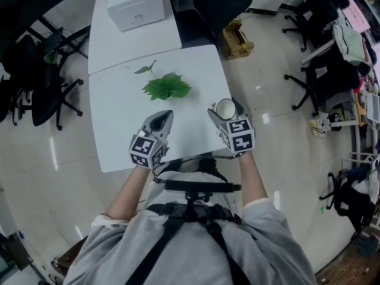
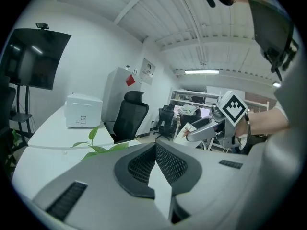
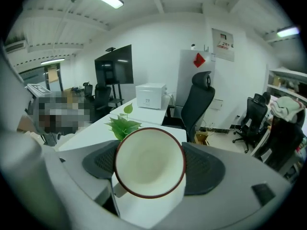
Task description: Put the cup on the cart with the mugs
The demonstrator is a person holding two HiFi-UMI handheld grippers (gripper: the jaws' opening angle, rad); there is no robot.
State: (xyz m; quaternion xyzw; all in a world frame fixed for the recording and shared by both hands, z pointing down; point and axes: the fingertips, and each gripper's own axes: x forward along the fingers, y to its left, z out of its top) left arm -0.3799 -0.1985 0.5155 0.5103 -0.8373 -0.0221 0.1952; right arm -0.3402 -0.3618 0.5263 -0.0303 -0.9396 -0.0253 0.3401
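1. A white table (image 1: pixel 119 141) stands just in front of the person, and its top is almost bare.
2. A small plant with green leaves (image 1: pixel 166 88) lies on the far half of this table.
3. A second white table (image 1: pixel 113 40) joins it on the far side and carries a white box (image 1: pixel 135 3).
4. A black office chair (image 1: pixel 222 2) stands at the far right of the tables. More dark chairs (image 1: pixel 323 70) are crowded at the right of the room.
5. The floor (image 1: pixel 267 100) is pale and glossy.
6. The right gripper (image 1: pixel 228 116) holds the cup (image 3: pixel 149 164) between wide jaws, over the near right part of the table. The cup is white with a dark red rim.
7. The left gripper (image 2: pixel 156 150) has its jaws together with nothing between them, over the near edge of the table.
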